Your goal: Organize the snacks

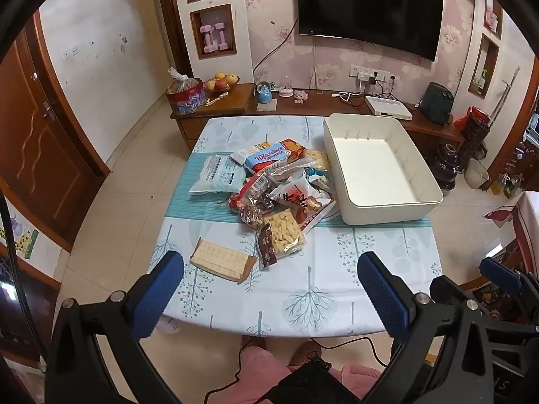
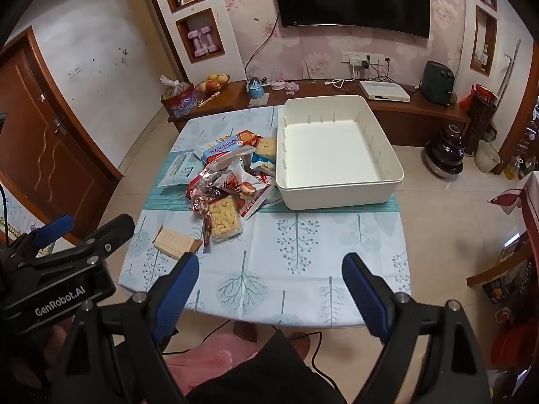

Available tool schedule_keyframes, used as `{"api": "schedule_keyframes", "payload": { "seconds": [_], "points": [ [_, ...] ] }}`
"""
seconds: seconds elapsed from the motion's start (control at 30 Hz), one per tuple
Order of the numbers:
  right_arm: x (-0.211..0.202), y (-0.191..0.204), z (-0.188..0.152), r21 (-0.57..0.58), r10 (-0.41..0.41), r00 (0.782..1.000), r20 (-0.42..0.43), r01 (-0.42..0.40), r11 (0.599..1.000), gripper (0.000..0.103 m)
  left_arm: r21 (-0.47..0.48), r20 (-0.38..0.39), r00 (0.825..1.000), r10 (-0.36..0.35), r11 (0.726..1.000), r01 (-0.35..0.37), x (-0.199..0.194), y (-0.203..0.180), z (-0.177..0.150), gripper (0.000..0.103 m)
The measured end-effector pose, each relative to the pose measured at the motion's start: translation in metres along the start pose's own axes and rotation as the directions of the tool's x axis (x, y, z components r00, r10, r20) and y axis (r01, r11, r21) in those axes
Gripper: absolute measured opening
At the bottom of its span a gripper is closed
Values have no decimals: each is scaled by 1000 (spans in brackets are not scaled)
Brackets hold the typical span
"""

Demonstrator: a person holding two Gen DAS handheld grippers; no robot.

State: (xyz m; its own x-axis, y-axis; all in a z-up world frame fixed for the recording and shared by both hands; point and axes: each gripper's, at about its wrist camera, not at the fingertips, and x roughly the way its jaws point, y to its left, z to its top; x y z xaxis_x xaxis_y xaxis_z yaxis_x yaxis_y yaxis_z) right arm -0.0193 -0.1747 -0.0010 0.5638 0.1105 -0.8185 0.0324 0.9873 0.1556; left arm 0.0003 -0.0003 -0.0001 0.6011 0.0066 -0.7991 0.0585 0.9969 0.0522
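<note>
**Operator:** State the condition of both tools.

**Technician:** The left gripper [image 1: 269,289] is released, jaws spread wide, nothing between the blue pads. The right gripper [image 2: 269,282] is likewise released and empty. Both hang above the near edge of the table [image 1: 337,289], angled down toward its surface, touching nothing.

**Operator:** Where are the snacks?

**Technician:** The snack pile [image 1: 269,188] lies loose around the middle of the table, on the striped teal runner [image 1: 192,202] that crosses it from the left edge to the right edge. A blue biscuit box [image 1: 269,158] sits on the far side of the pile. A clear pack of pale puffed sticks [image 1: 284,234] lies on the near side. A flat cracker packet [image 1: 220,261] lies apart from the rest, toward the near left corner.

**Operator:** And the container?

**Technician:** The white bin [image 1: 417,171] stands at the far right of the table, just beside the pile, and is empty. Its inner walls carry slots, probably for dividers. Placement beside the pile likely keeps each transfer short.

**Operator:** Stage of work?

**Technician:** Judged as the start: no item is in the bin. The spread jaws suit a first pick. The separate cracker packet is the nearest candidate for the left gripper. Overlapping, crinkly wrappers in the pile may slip or drag neighbours.
</note>
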Motion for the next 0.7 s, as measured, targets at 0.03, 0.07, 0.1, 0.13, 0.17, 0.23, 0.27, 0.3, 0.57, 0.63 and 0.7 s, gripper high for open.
{"api": "schedule_keyframes", "payload": {
  "seconds": [0.03,0.07,0.1,0.13,0.17,0.23,0.27,0.3,0.57,0.63,0.7],
  "points": [
    [0,0,0,-2,-4,1000,0,4,1000,88,0,1,1000,1,1000,-1,0,0,0,102],
    [0,0,0,-2,-4,1000,0,4,1000,88,0,1,1000,1,1000,-1,1,-1,1,102],
    [0,0,0,-2,-4,1000,0,4,1000,88,-2,6,1000,-2,1000,2,0,0,0,102],
    [0,0,0,-2,-4,1000,1,4,1000,88,-2,6,1000,-2,1000,2,0,0,0,102],
    [0,0,0,-2,-4,1000,1,4,1000,88,-2,5,1000,-2,1000,2,0,0,0,102],
    [0,-1,0,-2,-4,1000,0,4,1000,88,0,10,1000,-2,1000,2,0,0,0,102],
    [0,-1,0,-1,-3,1000,0,3,1000,88,0,10,1000,-4,1000,4,0,0,0,102],
    [0,-1,0,-2,-4,1000,1,4,1000,88,1,10,1000,-5,1000,5,0,0,0,102],
    [1,-4,1,-1,-4,1000,3,4,1000,88,2,15,1000,-1,1000,1,-1,0,0,102],
    [1,-4,1,-1,-4,1000,3,4,1000,88,1,16,1000,-2,1000,2,-1,1,0,102],
    [1,-5,2,-1,-4,1000,3,4,1000,88,2,18,1000,0,1000,0,-1,0,0,102]
  ]
}}
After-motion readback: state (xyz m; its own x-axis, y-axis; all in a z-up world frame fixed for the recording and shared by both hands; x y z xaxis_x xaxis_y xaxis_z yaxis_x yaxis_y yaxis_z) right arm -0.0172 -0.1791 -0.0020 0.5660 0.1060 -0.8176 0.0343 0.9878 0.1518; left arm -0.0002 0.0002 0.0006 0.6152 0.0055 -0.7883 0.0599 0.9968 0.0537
